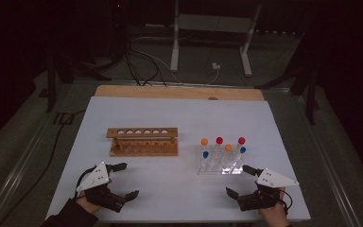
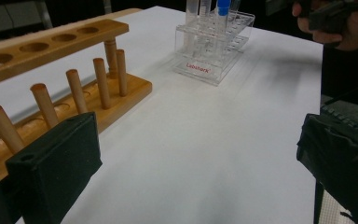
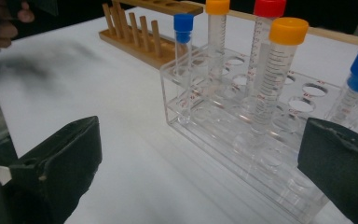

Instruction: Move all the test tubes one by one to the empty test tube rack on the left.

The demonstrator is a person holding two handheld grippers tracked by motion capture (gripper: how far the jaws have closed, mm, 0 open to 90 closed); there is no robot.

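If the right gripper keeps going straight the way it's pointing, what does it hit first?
Most likely the clear tube rack, about at the orange-capped tube in its near row. The right gripper is open, with bare white table before the rack; depth is uncertain.

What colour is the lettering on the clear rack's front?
Red lettering on the clear rack; left gripper view shows it best.

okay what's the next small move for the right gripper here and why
Probably ease the right gripper forward to the orange-capped tube at the near side of the clear rack. Its jaws stand open and empty, that tube is nearest, and the wooden rack has empty holes.
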